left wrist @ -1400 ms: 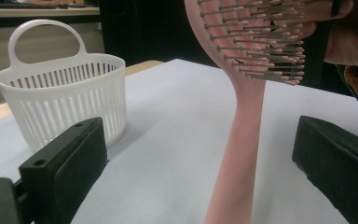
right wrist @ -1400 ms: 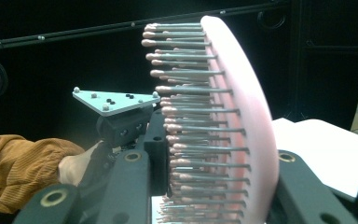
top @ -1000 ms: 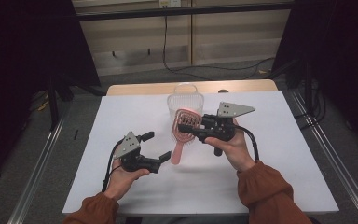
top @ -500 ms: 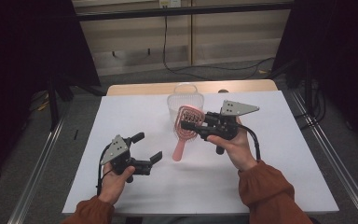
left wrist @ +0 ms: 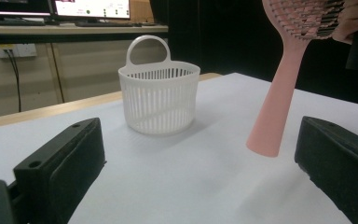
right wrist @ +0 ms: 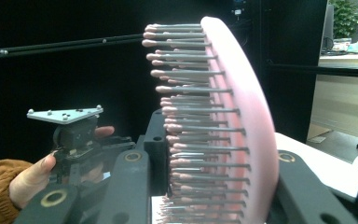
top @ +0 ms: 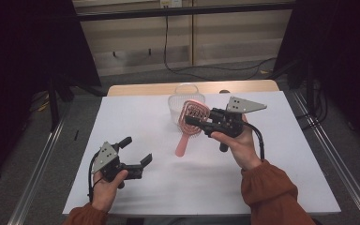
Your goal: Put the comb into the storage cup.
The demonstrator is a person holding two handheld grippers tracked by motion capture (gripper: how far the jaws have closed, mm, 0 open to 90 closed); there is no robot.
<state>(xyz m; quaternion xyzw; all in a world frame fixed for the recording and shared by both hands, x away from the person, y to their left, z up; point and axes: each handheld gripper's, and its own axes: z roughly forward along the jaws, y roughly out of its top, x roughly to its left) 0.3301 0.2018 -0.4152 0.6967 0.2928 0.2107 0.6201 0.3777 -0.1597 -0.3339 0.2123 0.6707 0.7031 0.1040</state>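
A pink hairbrush (top: 193, 118) hangs tilted over the middle of the white table, its handle (top: 182, 146) pointing down toward the front. My right gripper (top: 191, 122) is shut on the brush head, one jaw on the bristles (right wrist: 191, 140) and one on the smooth back (right wrist: 256, 140). The handle (left wrist: 277, 102) ends just above the tabletop. My left gripper (top: 137, 150) is open and holds nothing, low over the table's front left, its fingers (left wrist: 60, 168) standing wide apart. A white slotted basket (top: 183, 99) stands upright behind the brush.
The white table cover (top: 286, 173) ends at its front edge near the person's sleeves. The basket (left wrist: 158, 95) has a loop handle on its far rim. Metal rails run along both sides of the table. The left hand and its gripper (right wrist: 74, 135) appear beyond the brush.
My left gripper has slid left and slightly toward the front edge, away from the brush handle. The right gripper has kept still with the brush in its jaws.
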